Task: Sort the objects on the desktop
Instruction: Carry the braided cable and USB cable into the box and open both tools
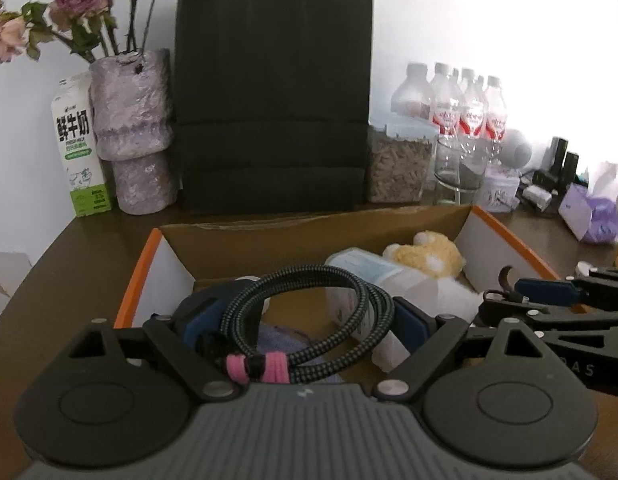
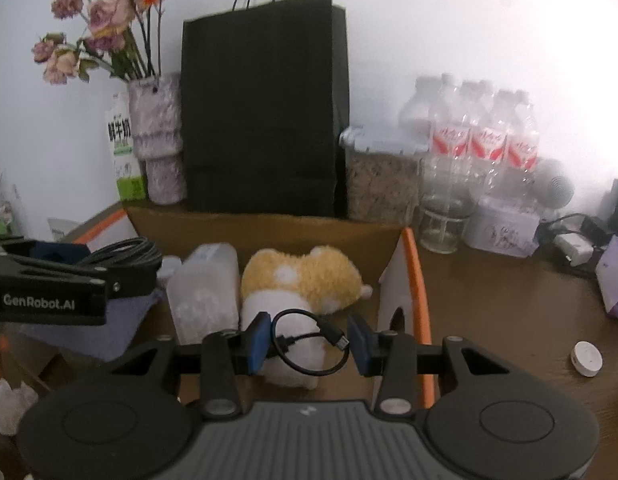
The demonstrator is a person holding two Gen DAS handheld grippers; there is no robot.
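Between left gripper (image 1: 305,316) jaws: coiled cable (image 1: 309,320), coil flat, tied end near camera.

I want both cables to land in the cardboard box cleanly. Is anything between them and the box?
Nothing visible blocks either. The braided cable in the left gripper and the thin black cable in the right gripper hang over the open box; the plush toy lies below the thin one.

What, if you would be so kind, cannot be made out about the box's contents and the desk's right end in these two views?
- Purple cloth in the cardboard box: left wrist view, mostly hidden behind the braided cable held in the left tongs.
- Dark items by the tissue pack: left wrist view, small and washed out by glare.
- Translucent container: right wrist view, label blurred.
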